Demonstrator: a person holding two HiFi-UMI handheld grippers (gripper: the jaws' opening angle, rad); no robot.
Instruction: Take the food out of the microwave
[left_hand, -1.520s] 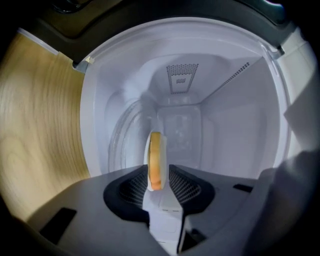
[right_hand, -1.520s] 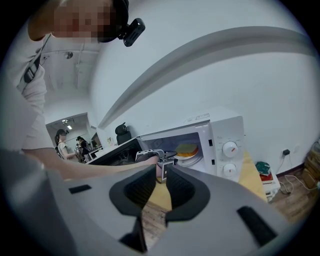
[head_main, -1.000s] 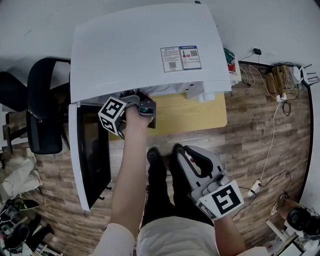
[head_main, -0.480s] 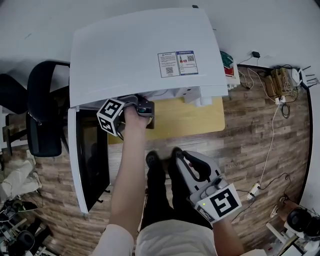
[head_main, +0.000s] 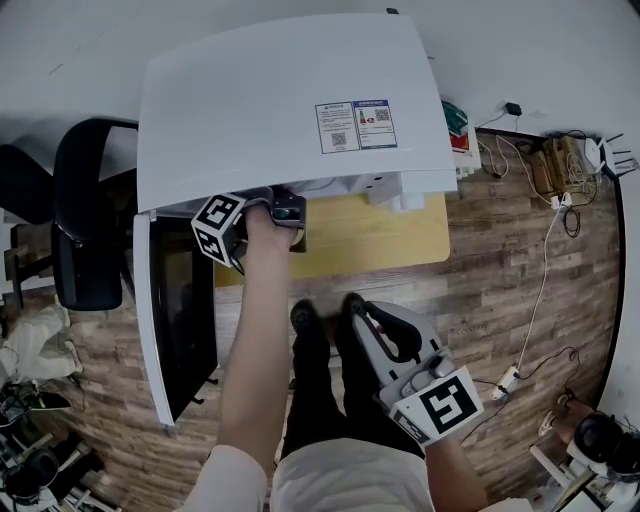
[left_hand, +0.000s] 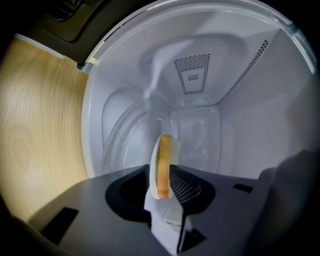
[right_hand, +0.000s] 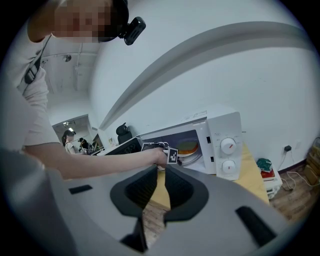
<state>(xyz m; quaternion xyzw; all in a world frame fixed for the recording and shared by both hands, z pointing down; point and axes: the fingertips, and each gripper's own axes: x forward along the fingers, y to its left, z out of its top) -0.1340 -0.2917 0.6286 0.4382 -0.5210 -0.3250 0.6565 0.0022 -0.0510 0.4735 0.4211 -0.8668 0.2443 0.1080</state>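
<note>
A light wooden table stands against the white wall and carries a white microwave, which covers most of its top; a bare strip shows in front and at the right end. The microwave's open door swings out past the table's front edge. Below lies a wood-plank floor, bearing a black chair at the left and loose cables with a power strip at the right

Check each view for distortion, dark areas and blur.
Head view: evenly lit, sharp, floor bowed at the edges. Left gripper view: heavy fisheye, black corners, dim microwave interior, plate soft. Right gripper view: fisheye, black corners, bright wall, mosaic patch top left.
</note>
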